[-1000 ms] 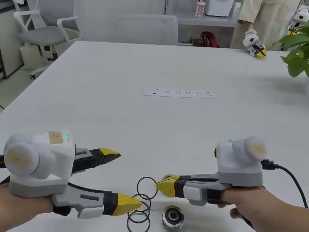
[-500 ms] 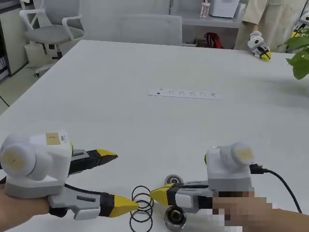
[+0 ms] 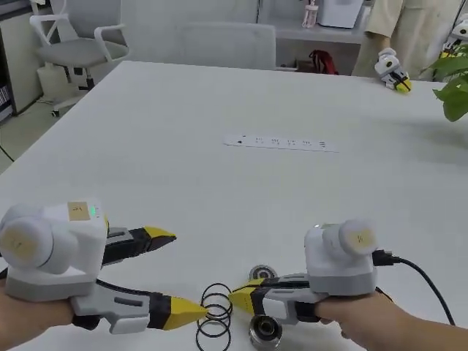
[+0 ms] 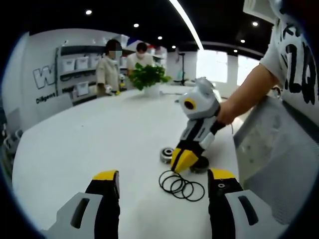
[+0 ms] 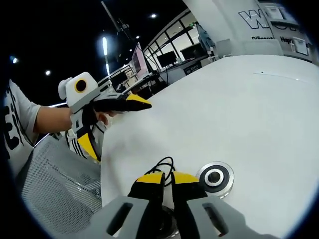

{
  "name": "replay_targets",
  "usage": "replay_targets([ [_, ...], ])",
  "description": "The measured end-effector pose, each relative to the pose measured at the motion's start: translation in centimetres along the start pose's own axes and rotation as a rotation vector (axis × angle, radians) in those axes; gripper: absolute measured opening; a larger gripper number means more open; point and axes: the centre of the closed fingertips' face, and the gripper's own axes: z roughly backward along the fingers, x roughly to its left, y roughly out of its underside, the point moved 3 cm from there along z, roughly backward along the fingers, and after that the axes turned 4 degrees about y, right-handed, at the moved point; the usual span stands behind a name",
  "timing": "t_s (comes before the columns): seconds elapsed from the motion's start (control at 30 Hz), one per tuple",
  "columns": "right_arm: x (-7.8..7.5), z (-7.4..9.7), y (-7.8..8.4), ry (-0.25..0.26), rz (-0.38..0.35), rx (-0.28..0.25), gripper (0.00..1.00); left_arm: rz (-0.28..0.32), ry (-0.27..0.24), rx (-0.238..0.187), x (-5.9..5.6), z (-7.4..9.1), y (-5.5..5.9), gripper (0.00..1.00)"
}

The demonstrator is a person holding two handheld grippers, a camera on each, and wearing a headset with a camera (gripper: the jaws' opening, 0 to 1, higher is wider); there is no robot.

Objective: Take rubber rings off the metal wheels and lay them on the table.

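Several black rubber rings (image 3: 213,313) lie overlapping on the white table (image 3: 219,183), also seen as rubber rings (image 4: 181,185) past my left jaws. One metal wheel (image 3: 262,274) lies just behind the right gripper and another metal wheel (image 3: 265,330) lies in front of it. My left gripper (image 3: 175,274) is open, with the rings beyond its near jaw. My right gripper (image 3: 238,296) is shut, its yellow tips at the right edge of the rings. In its own view the right gripper (image 5: 168,178) has a ring loop (image 5: 167,163) just past the tips and a wheel (image 5: 215,177) to the right.
A white power strip (image 3: 281,142) lies mid-table. A green plant (image 3: 453,80) stands at the far right edge, near another gripper (image 3: 391,69) and a person (image 3: 398,22). An office chair (image 3: 80,36) stands beyond the far left corner. The table's near edge is close under my hands.
My right gripper has moved left and nearer, up to the rings, uncovering the wheel behind it. The left gripper has stayed open in place. The head camera has shifted slightly.
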Motion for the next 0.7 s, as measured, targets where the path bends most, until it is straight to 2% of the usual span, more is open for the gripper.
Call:
replay_targets([
  [0.33, 0.9, 0.1, -0.1, -0.006, 0.100, -0.005, 0.16, 0.003, -0.002, 0.004, 0.2, 0.1, 0.2, 0.73],
  [0.63, 1.1, 0.7, -1.2, -0.022, 0.109, -0.045, 0.20, -0.003, 0.000, 0.000, 0.1, 0.0, -0.1, 0.73],
  [0.7, 1.2, 0.8, -1.3, -0.031, 0.112, -0.048, 0.24, -0.003, 0.001, -0.002, 0.1, 0.0, -0.2, 0.74],
])
